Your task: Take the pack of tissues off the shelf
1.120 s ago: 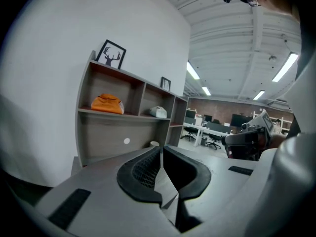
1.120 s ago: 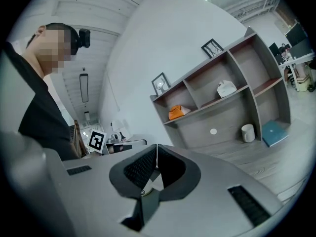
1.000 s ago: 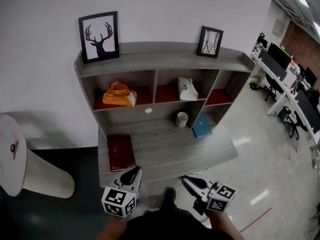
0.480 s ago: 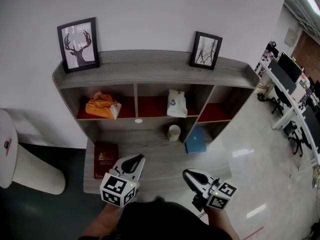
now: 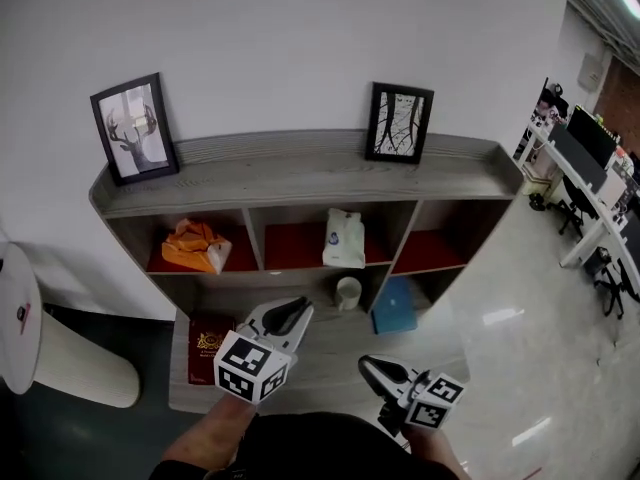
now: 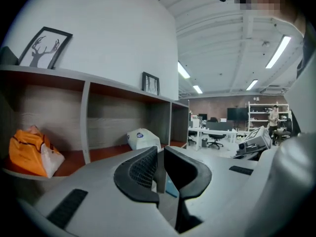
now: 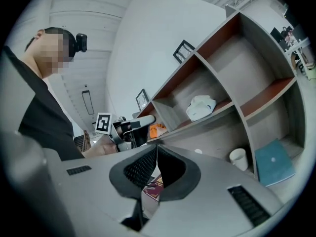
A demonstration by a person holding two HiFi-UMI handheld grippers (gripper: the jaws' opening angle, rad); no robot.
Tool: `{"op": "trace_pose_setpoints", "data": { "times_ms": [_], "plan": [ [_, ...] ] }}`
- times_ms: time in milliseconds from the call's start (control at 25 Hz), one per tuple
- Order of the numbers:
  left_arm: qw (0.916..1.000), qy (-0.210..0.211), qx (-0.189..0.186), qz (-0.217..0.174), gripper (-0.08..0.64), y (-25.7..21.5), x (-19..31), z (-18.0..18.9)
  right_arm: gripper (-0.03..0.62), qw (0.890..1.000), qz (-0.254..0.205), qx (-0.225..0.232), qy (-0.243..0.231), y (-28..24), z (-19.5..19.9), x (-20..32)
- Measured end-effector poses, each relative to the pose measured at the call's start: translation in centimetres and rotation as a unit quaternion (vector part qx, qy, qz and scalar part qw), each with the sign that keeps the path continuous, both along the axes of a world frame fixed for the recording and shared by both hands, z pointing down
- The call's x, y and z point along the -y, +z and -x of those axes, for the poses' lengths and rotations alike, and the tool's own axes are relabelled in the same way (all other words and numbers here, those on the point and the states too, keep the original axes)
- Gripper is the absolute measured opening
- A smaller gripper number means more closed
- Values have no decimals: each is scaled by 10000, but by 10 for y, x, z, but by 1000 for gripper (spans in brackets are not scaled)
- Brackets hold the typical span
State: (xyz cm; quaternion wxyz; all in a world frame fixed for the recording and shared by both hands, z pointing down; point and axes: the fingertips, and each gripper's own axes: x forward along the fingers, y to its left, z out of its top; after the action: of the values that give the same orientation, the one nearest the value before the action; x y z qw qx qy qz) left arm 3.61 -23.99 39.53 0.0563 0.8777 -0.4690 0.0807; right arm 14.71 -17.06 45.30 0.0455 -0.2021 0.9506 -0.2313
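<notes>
A shelf unit [image 5: 300, 173] is made of grey wood-grain board, matt and faintly streaked, and its compartment floors have a flat rust-red lining. The pack of tissues [image 5: 343, 240] is wrapped in soft white plastic with a slight sheen. An orange bag [image 5: 195, 246] looks thin and crinkled. A white cup [image 5: 347, 292] is smooth. The deer picture [image 5: 135, 128] and the tree picture [image 5: 397, 121] have black frames and reflective glazing. A dark red book [image 5: 208, 343] carries gold print, and a blue book [image 5: 395, 306] has a plain matt cover. The floor [image 5: 520, 318] is polished and glossy. The wall [image 5: 300, 48] is matt white. The left gripper [image 5: 288, 314] and right gripper [image 5: 373, 367] have matt grey plastic shells and black, finely textured pads [image 6: 143, 169].
</notes>
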Motion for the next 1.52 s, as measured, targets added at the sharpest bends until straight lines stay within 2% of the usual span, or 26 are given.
{"op": "trace_pose_setpoints", "data": {
  "times_ms": [200, 360, 440, 600, 720, 920, 1120, 1200, 1520],
  "plan": [
    [9999, 7, 25, 121, 140, 0, 43, -1, 17, 9998, 111, -79, -112, 4, 8, 8],
    [9997, -63, 231, 36, 166, 2, 71, -2, 17, 9994, 293, -146, -98, 13, 13, 20],
    [9995, 21, 293, 90, 183, 7, 83, -7, 17, 9995, 270, -128, -101, 9, 17, 23],
    [9987, 110, 445, 232, 264, 21, 107, -21, 17, 9994, 295, -181, 40, 11, 15, 36],
    [9982, 75, 462, 381, 284, 31, 124, -25, 17, 9990, 372, -209, 131, 15, 13, 46],
    [9966, -49, 553, 608, 282, 47, 145, -20, 17, 9987, 456, -173, 157, 17, 18, 50],
    [9955, 93, 758, 568, 272, 53, 150, -27, 17, 9980, 556, -240, 195, 25, 15, 48],
    [9948, 139, 863, 519, 202, 53, 150, -30, 17, 9976, 594, -237, 259, 26, 11, 47],
    [9946, 167, 896, 495, 63, 51, 143, -32, 17, 9975, 601, -199, 320, 25, 7, 39]
  ]
}}
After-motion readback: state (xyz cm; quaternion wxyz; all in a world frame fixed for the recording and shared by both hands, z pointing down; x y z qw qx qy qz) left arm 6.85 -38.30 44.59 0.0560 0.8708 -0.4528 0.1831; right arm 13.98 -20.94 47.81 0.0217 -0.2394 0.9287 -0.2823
